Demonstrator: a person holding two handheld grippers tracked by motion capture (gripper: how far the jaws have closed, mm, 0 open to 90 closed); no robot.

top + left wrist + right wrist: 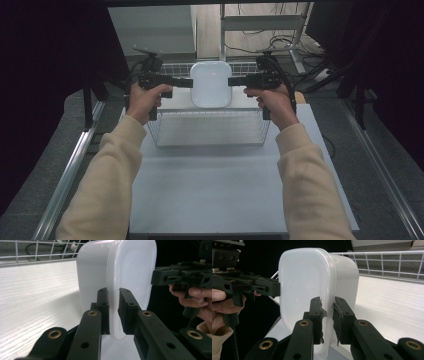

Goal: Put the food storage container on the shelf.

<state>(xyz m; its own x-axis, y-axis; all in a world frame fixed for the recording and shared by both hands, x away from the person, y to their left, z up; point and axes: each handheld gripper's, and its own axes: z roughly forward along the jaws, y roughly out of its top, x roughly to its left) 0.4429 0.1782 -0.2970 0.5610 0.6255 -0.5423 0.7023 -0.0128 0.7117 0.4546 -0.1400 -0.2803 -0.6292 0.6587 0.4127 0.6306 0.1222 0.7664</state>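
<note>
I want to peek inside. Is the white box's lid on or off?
On. The lid sits flat over the box, and both grippers' fingers pinch its rim. What is inside cannot be seen.

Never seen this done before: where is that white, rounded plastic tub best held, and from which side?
By its thin projecting rim, one gripper from each side. The white rounded plastic tub is too wide to span, but the rim fits between the fingers, as both grippers show.

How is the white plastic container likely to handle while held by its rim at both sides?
The white container looks glossy, so it may slip between the pads. Each tool, left and right, pinches only its thin rim, so it could flex. Probably light: it looks thin-walled.
</note>
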